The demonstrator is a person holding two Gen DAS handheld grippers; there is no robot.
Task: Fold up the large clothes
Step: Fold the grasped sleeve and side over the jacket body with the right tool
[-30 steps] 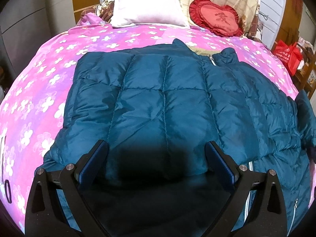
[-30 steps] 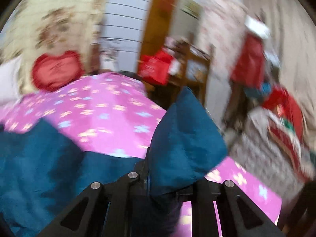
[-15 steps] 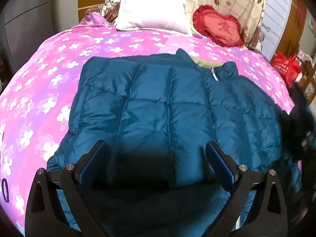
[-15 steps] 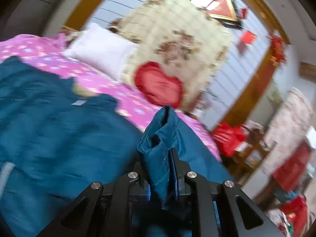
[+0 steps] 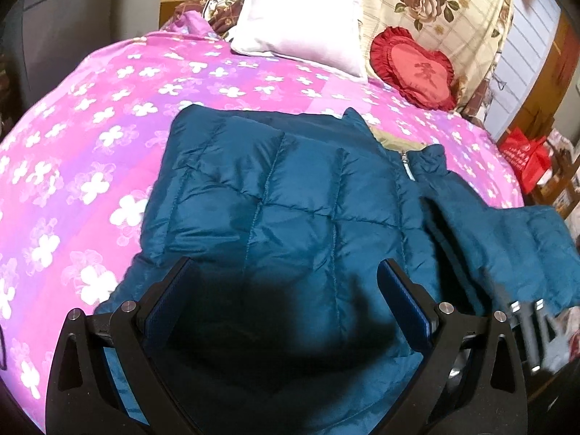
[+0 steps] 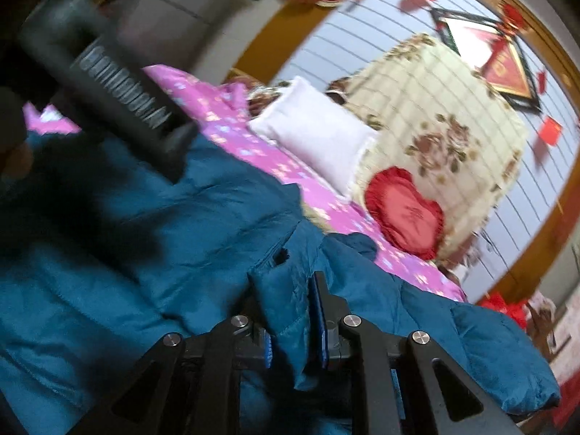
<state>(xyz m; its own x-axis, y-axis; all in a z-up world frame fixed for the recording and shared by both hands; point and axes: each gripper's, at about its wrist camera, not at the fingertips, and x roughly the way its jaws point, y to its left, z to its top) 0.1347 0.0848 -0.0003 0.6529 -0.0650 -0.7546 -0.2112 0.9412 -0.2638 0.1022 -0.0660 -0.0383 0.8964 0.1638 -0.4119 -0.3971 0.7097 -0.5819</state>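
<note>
A teal quilted down jacket [image 5: 275, 199] lies on the pink flowered bedspread [image 5: 90, 137], its left side folded in over the body. My left gripper [image 5: 286, 301] is open and empty, hovering over the jacket's lower part. My right gripper [image 6: 293, 311] is shut on the jacket's right sleeve [image 6: 286, 290] and holds it over the jacket body [image 6: 108, 272]. The sleeve [image 5: 507, 250] also shows at the right in the left wrist view, stretched toward the blurred right gripper [image 5: 525, 322]. The left gripper's black body [image 6: 119, 98] crosses the upper left of the right wrist view.
A white pillow [image 5: 301, 47], a red heart cushion [image 5: 417, 69] and a floral beige quilt [image 5: 435, 11] lie at the head of the bed. A red bag [image 5: 525, 156] and wooden furniture stand beside the bed on the right.
My right gripper has swung the sleeve from the bed's right edge leftward over the jacket. The left gripper has risen and drawn back a little, staying open.
</note>
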